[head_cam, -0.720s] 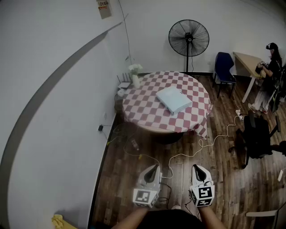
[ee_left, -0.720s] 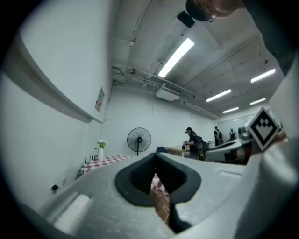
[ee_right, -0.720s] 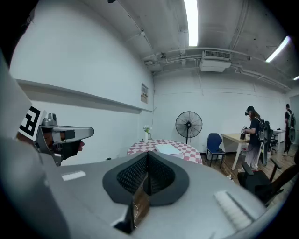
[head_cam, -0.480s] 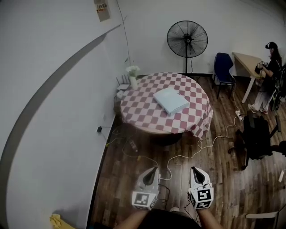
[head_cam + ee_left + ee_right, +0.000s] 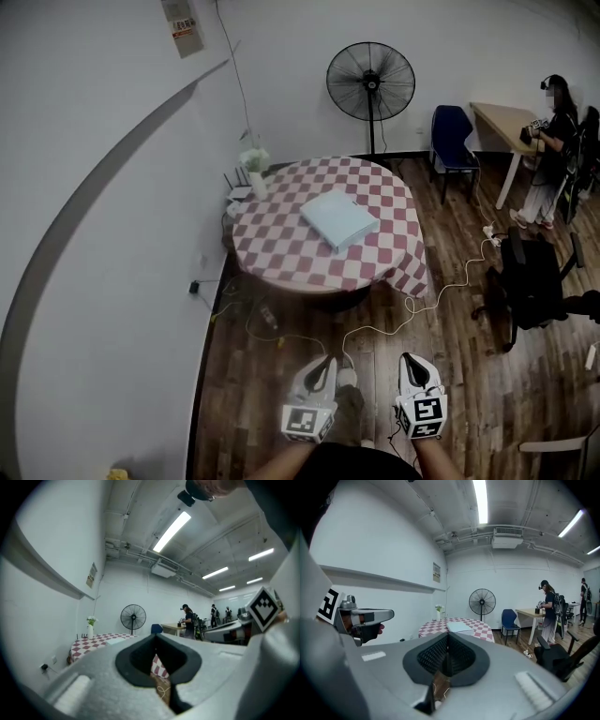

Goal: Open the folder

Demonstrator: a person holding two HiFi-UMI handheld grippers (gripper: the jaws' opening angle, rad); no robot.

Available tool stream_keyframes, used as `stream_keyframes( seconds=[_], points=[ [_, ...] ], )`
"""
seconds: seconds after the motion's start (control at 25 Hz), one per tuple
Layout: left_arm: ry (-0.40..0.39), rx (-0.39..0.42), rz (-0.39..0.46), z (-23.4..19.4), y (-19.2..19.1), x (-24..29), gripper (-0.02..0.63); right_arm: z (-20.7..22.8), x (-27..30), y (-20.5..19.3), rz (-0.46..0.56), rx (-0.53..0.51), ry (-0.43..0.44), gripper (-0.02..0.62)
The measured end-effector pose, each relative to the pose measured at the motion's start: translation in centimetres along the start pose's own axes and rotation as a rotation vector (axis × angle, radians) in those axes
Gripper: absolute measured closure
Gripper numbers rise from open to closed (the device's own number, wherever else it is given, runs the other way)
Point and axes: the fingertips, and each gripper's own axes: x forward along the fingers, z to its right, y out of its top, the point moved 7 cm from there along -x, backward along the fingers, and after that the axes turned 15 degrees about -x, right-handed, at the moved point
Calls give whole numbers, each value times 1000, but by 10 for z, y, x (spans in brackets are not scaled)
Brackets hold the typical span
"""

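Steps toward the tabletop (image 5: 281, 255), closed folder (image 5: 339, 219) at 12 o'clock still well off, left gripper (image 5: 322, 366) and right gripper (image 5: 412, 362) fingers pressed together, empty.

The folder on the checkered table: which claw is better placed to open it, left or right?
Left, but only slightly. The left claw and the right claw are both shut, empty and far from the folder; in the head view the left one lines up more nearly with it.

The person's shoe (image 5: 349, 411) has stepped forward between the left gripper (image 5: 325, 360) and the right gripper (image 5: 411, 359); the table (image 5: 272, 251) (folder (image 5: 339, 219) on top) has slid leftward in the head view.
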Motion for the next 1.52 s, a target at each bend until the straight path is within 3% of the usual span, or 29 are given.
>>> stream_keyframes(
  seconds=[0.28,0.56,0.96,1.16,1.52],
  points=[
    [-23,-32,-36,-37,-12,76,601,42,66,-10,-54,-3,-21,594],
    [-10,-49,-65,-104,-14,179,601,78,180,0,-105,-32,9,594],
    [-39,-76,-63,-194,41,311,601,122,336,40,-122,-37,44,594],
    [-69,-94,-43,-217,53,352,601,138,376,49,-121,-17,12,594],
    [-85,-85,-89,-238,42,395,601,160,414,42,-146,17,-2,594]
  ],
)
